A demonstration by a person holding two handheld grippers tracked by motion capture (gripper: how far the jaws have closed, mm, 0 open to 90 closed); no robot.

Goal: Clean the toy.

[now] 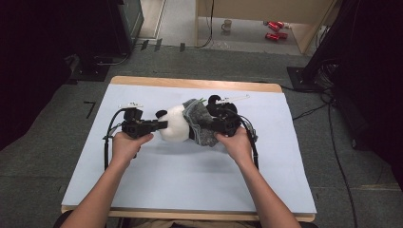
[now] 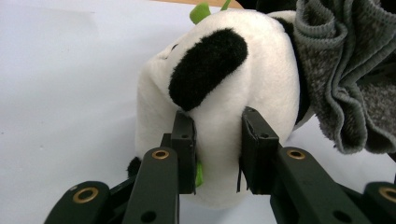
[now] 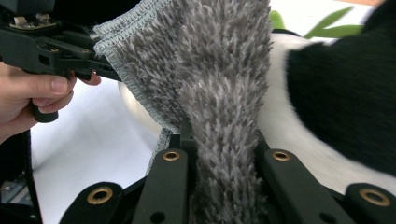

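Two black two-jaw grippers work on one soft toy near the middle of the pale blue table mat (image 1: pixel 190 171). The left gripper (image 2: pixel 217 142) has its jaws pressed into the white plush of the black-and-white stuffed panda (image 2: pixel 224 93), pinching a fold of its head just below a black patch; the jaws are partly closed, with plush bulging between them. In the high view this left gripper (image 1: pixel 161 125) sits at the panda's 9 o'clock side, touching it. The right gripper (image 3: pixel 219 154) is clamped on the fuzzy grey knitted cloth (image 3: pixel 219 84), which fills the gap between its jaws and rises toward 12 o'clock. In the high view the right gripper (image 1: pixel 223 124) lies at the toy's 3 o'clock side, the grey cloth (image 1: pixel 199 121) wrapped over the panda's (image 1: pixel 175 124) body. A green leaf-shaped bit (image 2: pixel 200 11) pokes out at the toy's 12 o'clock edge.
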